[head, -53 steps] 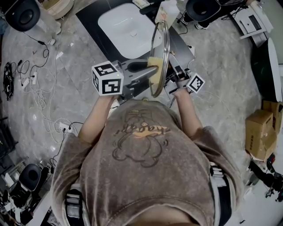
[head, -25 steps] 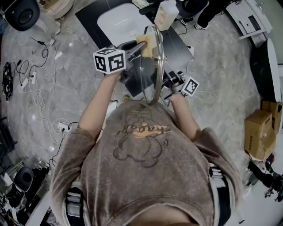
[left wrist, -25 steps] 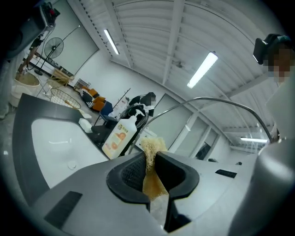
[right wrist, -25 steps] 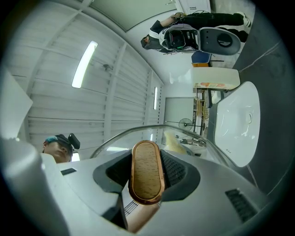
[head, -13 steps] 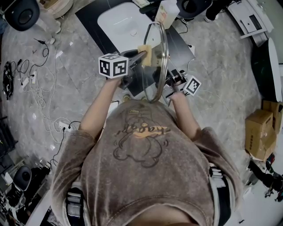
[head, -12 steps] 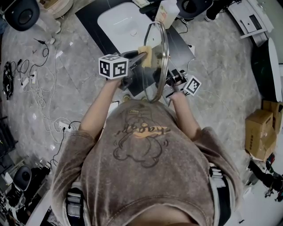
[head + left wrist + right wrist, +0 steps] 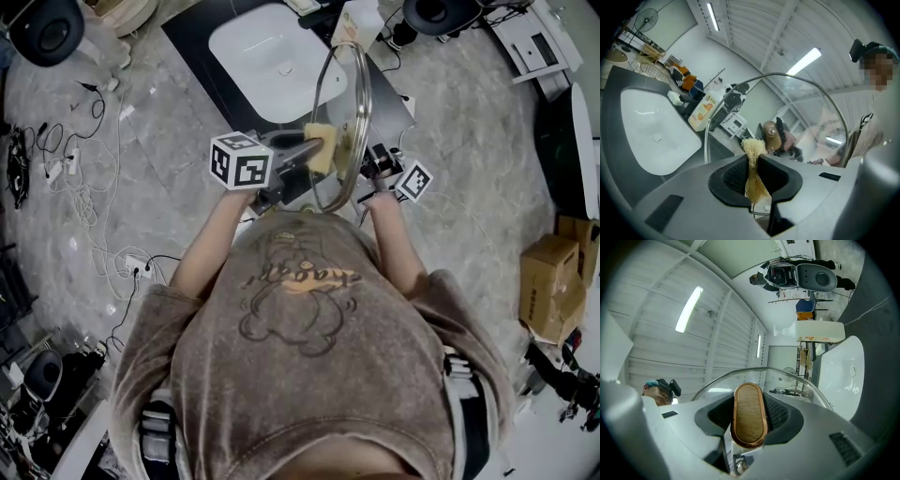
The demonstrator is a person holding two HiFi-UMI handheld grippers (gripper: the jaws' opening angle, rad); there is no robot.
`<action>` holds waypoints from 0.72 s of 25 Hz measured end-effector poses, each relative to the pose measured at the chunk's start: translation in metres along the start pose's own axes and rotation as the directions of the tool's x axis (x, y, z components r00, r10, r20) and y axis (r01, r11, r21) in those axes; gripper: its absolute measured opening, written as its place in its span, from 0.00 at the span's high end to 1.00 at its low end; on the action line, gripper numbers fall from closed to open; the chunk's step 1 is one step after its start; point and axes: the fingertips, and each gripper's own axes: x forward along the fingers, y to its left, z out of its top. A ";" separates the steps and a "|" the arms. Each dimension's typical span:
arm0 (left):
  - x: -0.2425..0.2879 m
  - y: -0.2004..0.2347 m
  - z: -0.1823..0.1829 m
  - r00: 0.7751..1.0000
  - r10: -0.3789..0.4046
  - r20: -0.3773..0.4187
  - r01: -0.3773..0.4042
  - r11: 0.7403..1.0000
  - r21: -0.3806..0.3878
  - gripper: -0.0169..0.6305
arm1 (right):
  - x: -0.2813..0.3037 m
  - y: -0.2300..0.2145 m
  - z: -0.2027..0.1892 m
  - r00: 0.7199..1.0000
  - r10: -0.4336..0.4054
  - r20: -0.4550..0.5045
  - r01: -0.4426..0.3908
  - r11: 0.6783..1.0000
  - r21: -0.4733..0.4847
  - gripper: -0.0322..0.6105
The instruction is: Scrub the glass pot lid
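Note:
The glass pot lid (image 7: 357, 94) stands on edge over the dark counter, with its metal rim toward me. My right gripper (image 7: 372, 167) is shut on the lid's oval wooden handle (image 7: 749, 420), and the glass dome (image 7: 797, 380) curves behind it. My left gripper (image 7: 309, 150) is shut on a yellow fibrous sponge (image 7: 322, 150), which presses against the left face of the lid, about halfway up. In the left gripper view the sponge (image 7: 752, 164) sticks out between the jaws against the glass (image 7: 811, 117), and the lid's handle (image 7: 769, 133) shows through it.
A white sink basin (image 7: 267, 56) is set in the dark counter (image 7: 384, 94) beyond the lid. A soap bottle (image 7: 361, 17) stands at the sink's far right. Cables (image 7: 66, 159) trail over the floor at left, and a cardboard box (image 7: 553, 281) sits at right.
My left gripper has dragged the sponge down the lid's face, from near the top rim to the middle. The lid has shifted slightly to the right; the right gripper has hardly moved.

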 end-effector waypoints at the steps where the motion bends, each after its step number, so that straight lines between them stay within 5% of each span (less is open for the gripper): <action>1: -0.002 -0.006 0.000 1.000 -0.018 0.003 0.018 1.000 -0.001 0.87 | 0.000 -0.001 -0.001 1.000 0.000 0.004 0.000 1.000 0.000 0.68; 18: -0.007 -0.068 0.075 0.974 -0.169 0.149 0.157 0.984 0.090 0.87 | -0.001 -0.011 -0.001 1.000 -0.022 -0.007 0.022 0.999 0.030 0.68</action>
